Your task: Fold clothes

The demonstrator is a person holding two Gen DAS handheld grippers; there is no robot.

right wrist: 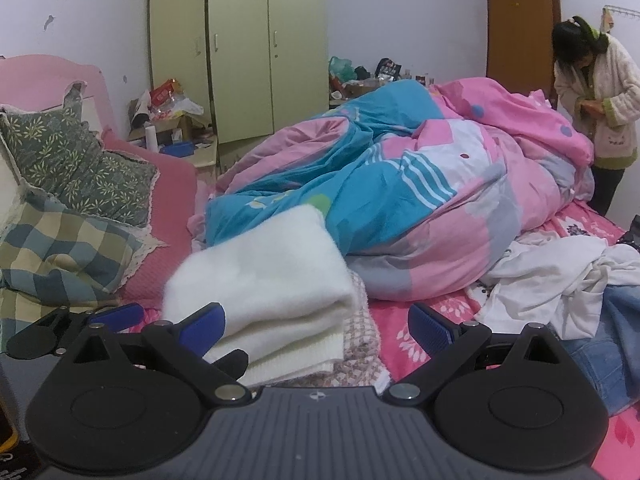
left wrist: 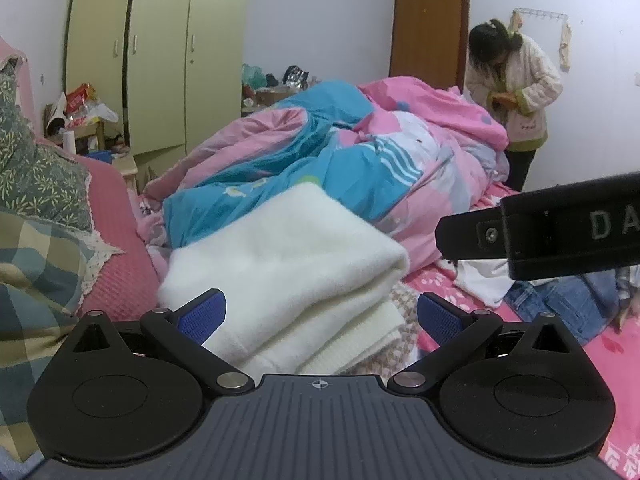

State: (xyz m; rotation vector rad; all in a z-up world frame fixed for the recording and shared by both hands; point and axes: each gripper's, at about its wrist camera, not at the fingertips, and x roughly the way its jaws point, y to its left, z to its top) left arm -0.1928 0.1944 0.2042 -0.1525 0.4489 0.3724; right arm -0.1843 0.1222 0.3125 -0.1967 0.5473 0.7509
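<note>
Two folded garments stacked on the bed: one fluffy white folded sweater atop one pink-and-beige checked knit. One crumpled white shirt and one pair of blue denim jeans lying unfolded just beside it. One bulky pink-and-blue patterned duvet. Two pillows: one green leaf-print, one blue-and-cream checked. One pale green three-door wardrobe, one brown wooden door. One person in a cream fleece jacket. Two open grippers with blue-padded fingers, left and right.
</note>
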